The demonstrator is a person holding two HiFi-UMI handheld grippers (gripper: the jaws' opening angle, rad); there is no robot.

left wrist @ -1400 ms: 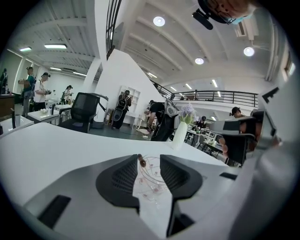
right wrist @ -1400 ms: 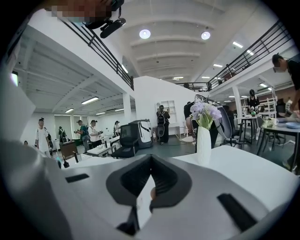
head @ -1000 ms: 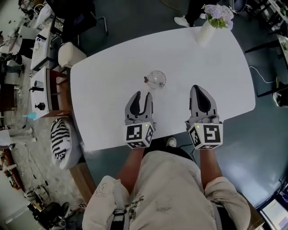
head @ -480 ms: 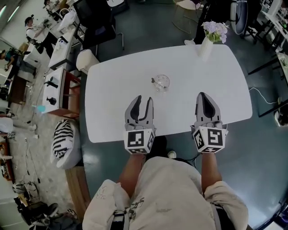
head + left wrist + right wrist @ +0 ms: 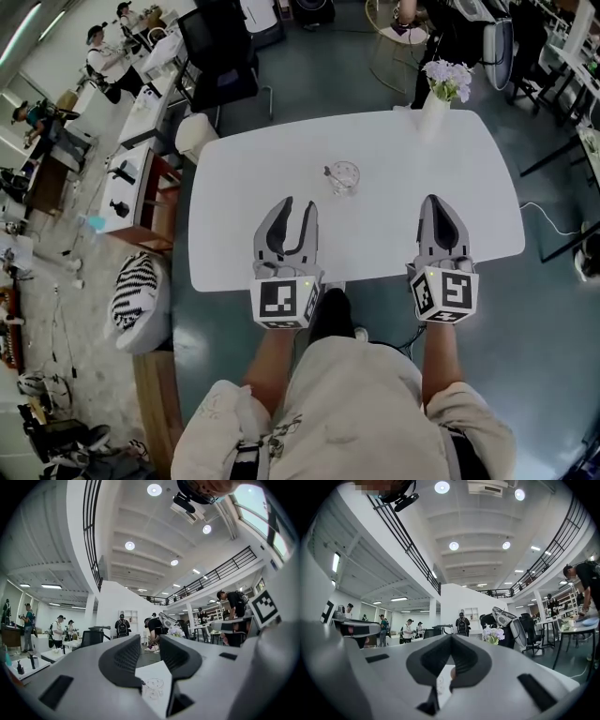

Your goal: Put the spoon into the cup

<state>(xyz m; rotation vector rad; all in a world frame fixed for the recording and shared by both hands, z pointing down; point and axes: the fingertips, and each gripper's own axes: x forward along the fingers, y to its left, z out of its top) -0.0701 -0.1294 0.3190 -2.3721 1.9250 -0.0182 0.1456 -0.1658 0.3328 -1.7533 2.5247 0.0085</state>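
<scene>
spoon inside clear glass cup

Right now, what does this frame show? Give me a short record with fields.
table: white, holds a cup and a vase
cup: clear glass, mid-table, ahead of both grippers
spoon: dark handle at the cup's rim, apparently already inside
vase: flowers, far edge
left gripper: open, empty
right gripper: shut, empty
</scene>
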